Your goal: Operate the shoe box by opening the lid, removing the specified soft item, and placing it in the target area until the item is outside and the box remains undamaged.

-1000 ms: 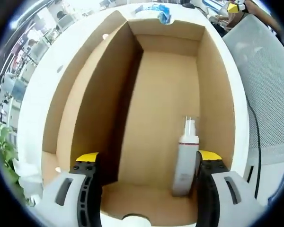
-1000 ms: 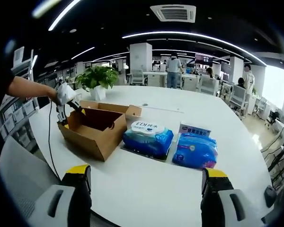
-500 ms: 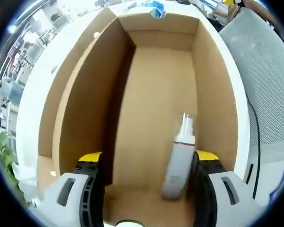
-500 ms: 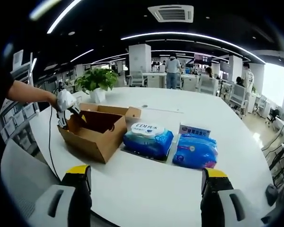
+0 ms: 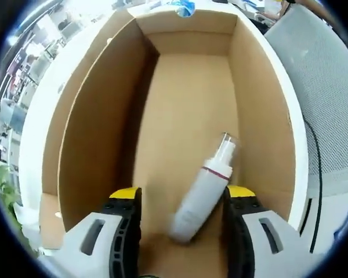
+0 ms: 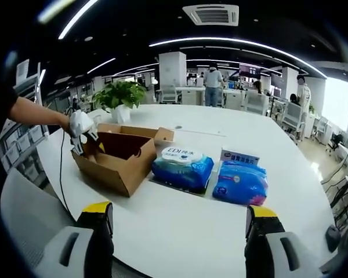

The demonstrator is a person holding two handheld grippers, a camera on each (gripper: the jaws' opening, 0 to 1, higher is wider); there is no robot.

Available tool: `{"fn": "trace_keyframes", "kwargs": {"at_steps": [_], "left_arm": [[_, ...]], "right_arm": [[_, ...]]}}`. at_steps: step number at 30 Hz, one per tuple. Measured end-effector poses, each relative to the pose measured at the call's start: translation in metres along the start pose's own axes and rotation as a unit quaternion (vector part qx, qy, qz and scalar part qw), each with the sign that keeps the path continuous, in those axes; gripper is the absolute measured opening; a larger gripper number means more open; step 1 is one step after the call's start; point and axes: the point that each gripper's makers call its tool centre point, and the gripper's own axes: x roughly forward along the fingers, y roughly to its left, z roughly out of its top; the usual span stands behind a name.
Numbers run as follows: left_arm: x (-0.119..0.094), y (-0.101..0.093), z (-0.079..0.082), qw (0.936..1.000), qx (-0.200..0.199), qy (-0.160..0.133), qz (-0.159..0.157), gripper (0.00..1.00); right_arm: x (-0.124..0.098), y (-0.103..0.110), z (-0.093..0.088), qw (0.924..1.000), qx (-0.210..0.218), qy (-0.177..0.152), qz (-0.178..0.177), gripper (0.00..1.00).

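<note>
Left claw (image 5: 180, 200) down inside the open shoe box (image 5: 261, 98), jaws spread wide on either side of a white pump bottle (image 5: 204, 188), not yet pinching it. Bottle lying tilted on the box floor, nozzle toward the far end, base low between the yellow jaw tips, nearer the right jaw. Seen from the right gripper view, left claw (image 6: 81, 128) dipped into the near-left end of the box (image 6: 119, 159), on the white table (image 6: 180, 231).

Step in hand, by judgement: lid already open, reaching for the item. Next move likely calls for closing gently on the bottle's body, then lifting straight up.

Cardboard walls tight on left and right, close to both jaws; more room toward the far end and above. Any sideways swing risks denting a wall.

Right claw (image 6: 177, 229) held apart, jaws wide open and gripping nothing, over bare table. Two blue wipe packs (image 6: 182, 168) just right of the box, open surface beyond them.
</note>
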Motion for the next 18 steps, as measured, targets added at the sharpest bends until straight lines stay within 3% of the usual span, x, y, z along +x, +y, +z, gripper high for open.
{"fn": "trace_keyframes", "kwargs": {"at_steps": [8, 18], "left_arm": [[0.004, -0.007, 0.002, 0.9991, 0.041, -0.002, -0.01, 0.44], [0.005, -0.016, 0.001, 0.9982, 0.051, -0.003, -0.03, 0.32]], "right_arm": [[0.0, 0.001, 0.001, 1.0, 0.001, -0.004, -0.001, 0.93], [0.003, 0.006, 0.0, 1.0, -0.001, -0.004, 0.003, 0.92]]}}
